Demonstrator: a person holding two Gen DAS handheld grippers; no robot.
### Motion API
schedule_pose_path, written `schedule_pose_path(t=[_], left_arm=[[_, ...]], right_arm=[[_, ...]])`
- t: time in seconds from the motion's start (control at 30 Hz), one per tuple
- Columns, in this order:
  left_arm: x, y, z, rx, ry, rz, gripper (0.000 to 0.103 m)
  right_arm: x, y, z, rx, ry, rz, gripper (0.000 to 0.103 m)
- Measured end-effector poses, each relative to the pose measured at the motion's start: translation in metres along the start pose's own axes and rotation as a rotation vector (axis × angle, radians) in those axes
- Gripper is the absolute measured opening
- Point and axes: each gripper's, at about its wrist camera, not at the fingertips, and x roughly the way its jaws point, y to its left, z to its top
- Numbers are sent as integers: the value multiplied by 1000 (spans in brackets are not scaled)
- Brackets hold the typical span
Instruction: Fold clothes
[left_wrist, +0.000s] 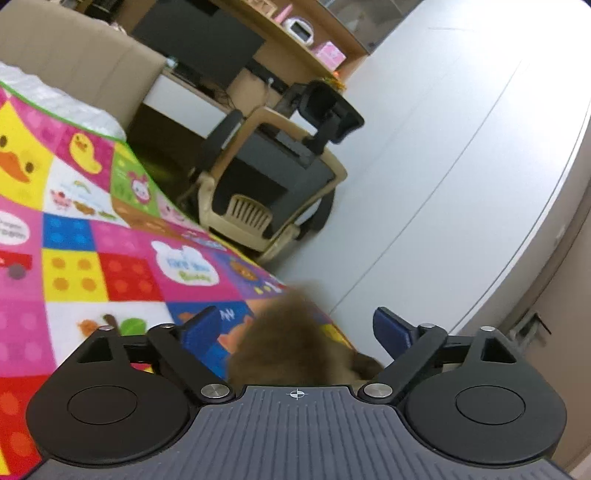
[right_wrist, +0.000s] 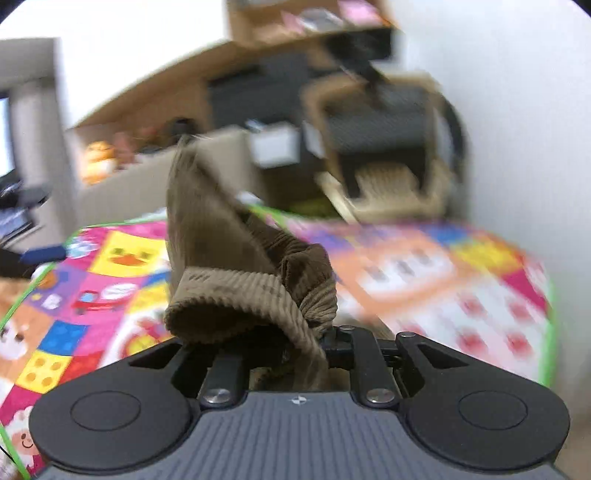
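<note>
Our right gripper (right_wrist: 291, 347) is clenched on the brown corduroy garment (right_wrist: 236, 258), which bunches up just ahead over the play mat (right_wrist: 110, 258). Our left gripper (left_wrist: 301, 326) is released, with cloth blurred between its fingers.

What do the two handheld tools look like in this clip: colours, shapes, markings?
Both match. The left tool has a grey ribbed body with a small white crosshair mark, two round black discs either side, black linkage bars with silver pivot pins, and blue fingers. The right tool shows the same grey ribbed body, crosshair, discs and pins. No cables, hands or sleeves show.
</note>
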Motion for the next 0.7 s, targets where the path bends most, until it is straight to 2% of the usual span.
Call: schedule_pose_path(t=[0.1, 0.2, 0.27, 0.33, 0.4, 0.47, 0.53, 0.63, 0.7], left_arm=[[31, -3, -14, 4, 94, 12, 93], [66, -9, -34, 24, 191, 12, 94], [88, -15, -47, 48, 252, 12, 94], [109, -21, -57, 79, 293, 19, 94], [127, -25, -66, 103, 318, 26, 94], [143, -24, -74, 84, 349, 11, 94], [154, -22, -83, 76, 381, 4, 94], [168, -20, -97, 88, 435, 30, 93], [169, -18, -105, 114, 456, 61, 93]], right_arm=[[-3, -36, -24, 40, 75, -89, 16], [-5, -60, -41, 98, 140, -115, 21], [-7, -67, -46, 96, 147, -145, 27], [-18, -74, -39, 75, 102, -173, 31], [-37, -77, -23, 55, 4, -158, 39], [-56, -79, -6, 28, -92, -141, 40], [-65, -69, 14, -55, -161, -111, 40], [-41, -58, 43, -98, -152, -27, 40], [-6, -52, 56, -105, -88, 23, 43]])
